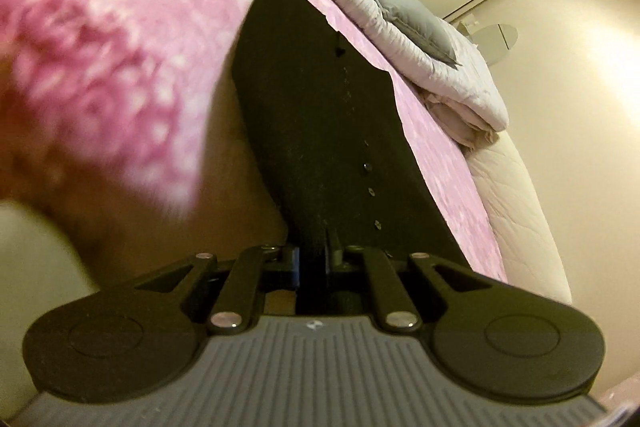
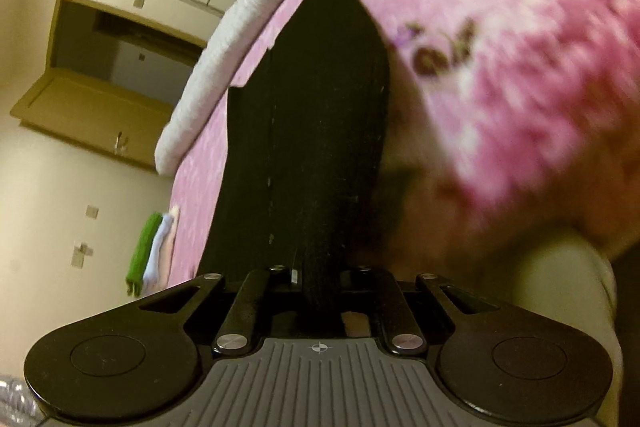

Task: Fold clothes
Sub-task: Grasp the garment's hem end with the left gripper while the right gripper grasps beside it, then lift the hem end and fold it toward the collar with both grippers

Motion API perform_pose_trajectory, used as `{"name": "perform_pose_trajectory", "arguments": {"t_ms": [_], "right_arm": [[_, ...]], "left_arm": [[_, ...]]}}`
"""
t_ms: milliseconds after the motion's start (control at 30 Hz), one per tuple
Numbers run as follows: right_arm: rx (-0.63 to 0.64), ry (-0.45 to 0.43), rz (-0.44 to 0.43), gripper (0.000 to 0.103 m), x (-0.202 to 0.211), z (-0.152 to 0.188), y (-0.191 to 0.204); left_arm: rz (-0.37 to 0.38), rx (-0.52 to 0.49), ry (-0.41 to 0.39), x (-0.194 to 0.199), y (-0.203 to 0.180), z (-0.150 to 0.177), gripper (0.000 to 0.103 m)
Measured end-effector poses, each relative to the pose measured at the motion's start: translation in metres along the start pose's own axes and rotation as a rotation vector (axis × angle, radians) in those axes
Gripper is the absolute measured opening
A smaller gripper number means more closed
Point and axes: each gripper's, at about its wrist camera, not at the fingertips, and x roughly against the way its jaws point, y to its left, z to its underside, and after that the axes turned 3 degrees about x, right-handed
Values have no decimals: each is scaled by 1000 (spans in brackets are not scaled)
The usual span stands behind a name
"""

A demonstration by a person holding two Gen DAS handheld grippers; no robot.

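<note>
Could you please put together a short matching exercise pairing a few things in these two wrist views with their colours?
Things:
1. garment held between both pairs of fingers
2. bed cover
3. folded cloth at the far edge of the bed in the right wrist view
4. cushion on the white quilt

Colours:
A. green
B. grey-blue
C. black
D. pink

Pairs: 1-C, 2-D, 3-A, 4-B
</note>
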Motion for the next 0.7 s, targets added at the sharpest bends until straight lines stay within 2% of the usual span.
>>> {"name": "perform_pose_trajectory", "arguments": {"t_ms": [167, 300, 500, 600, 700], "right_arm": [[7, 73, -6, 9, 29, 36, -4], [74, 78, -19, 9, 40, 36, 11], [283, -27, -71, 10, 56, -1, 67], [321, -83, -101, 11, 46, -35, 87], [326, -116, -87, 11, 22, -71, 100]], "left_arm": [[-3, 32, 19, 32, 6, 30, 7], [25, 4, -4, 44, -8, 19, 7], [101, -85, -72, 39, -47, -40, 7], [121, -87, -95, 22, -57, -76, 8], [109, -85, -115, -10, -63, -114, 8]]}}
